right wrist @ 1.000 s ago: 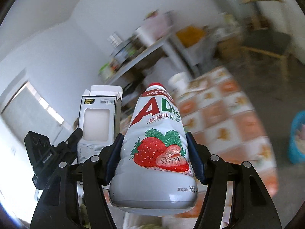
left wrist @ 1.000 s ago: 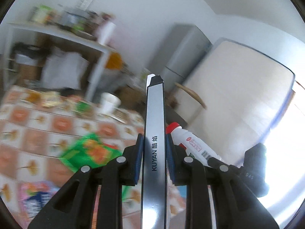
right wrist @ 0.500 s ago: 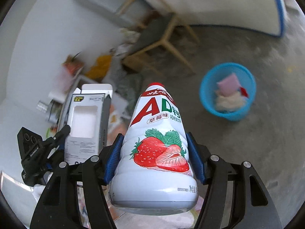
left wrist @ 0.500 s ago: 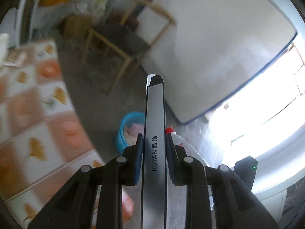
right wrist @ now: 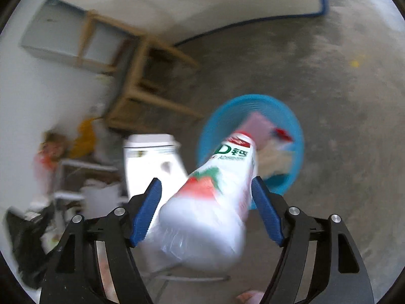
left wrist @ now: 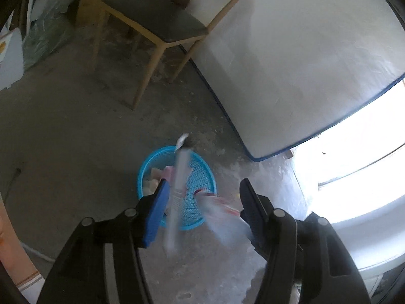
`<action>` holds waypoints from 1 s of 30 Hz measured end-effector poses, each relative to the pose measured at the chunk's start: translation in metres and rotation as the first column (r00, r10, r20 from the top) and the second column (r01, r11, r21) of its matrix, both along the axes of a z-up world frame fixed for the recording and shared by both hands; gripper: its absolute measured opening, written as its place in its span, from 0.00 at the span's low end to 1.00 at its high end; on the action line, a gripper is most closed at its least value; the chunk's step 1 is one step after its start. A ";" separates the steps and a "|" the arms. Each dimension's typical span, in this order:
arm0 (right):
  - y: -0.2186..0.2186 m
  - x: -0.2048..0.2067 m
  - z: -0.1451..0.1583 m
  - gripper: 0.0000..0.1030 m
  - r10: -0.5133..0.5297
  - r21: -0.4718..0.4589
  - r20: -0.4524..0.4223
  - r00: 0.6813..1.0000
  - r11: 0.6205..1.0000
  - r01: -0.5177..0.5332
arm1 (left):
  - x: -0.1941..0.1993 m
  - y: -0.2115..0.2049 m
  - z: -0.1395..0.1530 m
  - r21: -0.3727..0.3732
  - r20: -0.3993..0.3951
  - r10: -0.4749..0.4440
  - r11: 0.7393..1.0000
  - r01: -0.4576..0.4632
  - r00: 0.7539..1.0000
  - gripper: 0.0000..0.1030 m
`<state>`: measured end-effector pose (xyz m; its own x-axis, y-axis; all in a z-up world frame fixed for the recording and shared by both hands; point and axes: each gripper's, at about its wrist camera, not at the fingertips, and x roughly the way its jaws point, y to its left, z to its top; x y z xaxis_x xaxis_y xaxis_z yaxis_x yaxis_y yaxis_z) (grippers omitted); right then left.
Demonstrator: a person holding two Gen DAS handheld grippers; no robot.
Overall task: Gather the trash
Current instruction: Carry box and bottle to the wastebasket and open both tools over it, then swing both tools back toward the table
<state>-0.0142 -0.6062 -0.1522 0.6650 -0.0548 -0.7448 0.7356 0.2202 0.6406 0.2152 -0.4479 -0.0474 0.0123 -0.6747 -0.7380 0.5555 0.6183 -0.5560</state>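
Note:
Both grippers hang over a blue mesh basket on the concrete floor; it holds a pink piece and paper scraps. My left gripper is opening, and the flat silver box drops blurred between its jaws, free of the pads. My right gripper is opening too. The white strawberry-drink bottle tips toward the basket and slips out between the blue pads. That bottle also shows as a blur in the left wrist view, and the box in the right wrist view.
A wooden chair with a dark seat stands beyond the basket. A white blue-edged board leans at the right beside a bright window. A grey cabinet and floor clutter lie left. The tablecloth's edge shows at lower left.
Both grippers swung from the table down over the basket. Their jaws went from shut on the box and the bottle to open, and both things are falling.

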 end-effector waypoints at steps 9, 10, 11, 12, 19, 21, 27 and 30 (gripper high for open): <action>0.032 -0.037 0.017 0.68 0.064 -0.143 0.003 0.998 0.988 -0.063 | -0.026 0.053 0.040 -0.048 0.131 -0.077 0.995 0.084 0.988 0.57; 0.035 -0.039 0.021 0.68 0.072 -0.172 0.000 0.997 0.983 -0.071 | -0.028 0.054 0.045 -0.052 0.145 -0.081 0.995 0.089 0.986 0.59; 0.043 -0.045 0.030 0.68 0.084 -0.216 -0.006 0.996 0.973 -0.084 | -0.035 0.062 0.052 -0.058 0.170 -0.082 0.994 0.093 0.982 0.60; 0.051 -0.050 0.042 0.68 0.093 -0.266 -0.021 0.995 0.959 -0.095 | -0.042 0.069 0.058 -0.065 0.185 -0.086 0.993 0.099 0.979 0.61; 0.117 -0.069 0.122 0.94 0.083 -0.629 -0.105 0.991 0.766 -0.131 | -0.090 0.142 0.102 -0.122 0.356 -0.051 0.987 0.101 0.933 0.78; 0.134 -0.068 0.137 0.94 0.062 -0.702 -0.129 0.990 0.700 -0.135 | -0.103 0.169 0.114 -0.140 0.407 -0.009 0.988 0.072 0.913 0.83; 0.190 -0.065 0.167 0.94 0.095 -0.819 -0.141 0.985 0.548 -0.170 | -0.125 0.252 0.130 -0.167 0.490 0.136 0.984 -0.060 0.861 0.93; 0.215 -0.065 0.172 0.94 0.158 -0.863 -0.108 0.982 0.475 -0.172 | -0.139 0.309 0.135 -0.182 0.540 0.214 0.974 -0.135 0.814 0.94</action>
<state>-0.0788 -0.3917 0.0194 0.7251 -0.5659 -0.3923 0.6301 0.7751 0.0465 0.0759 -0.1393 0.0876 0.5181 -0.7100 -0.4770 0.6827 0.6792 -0.2695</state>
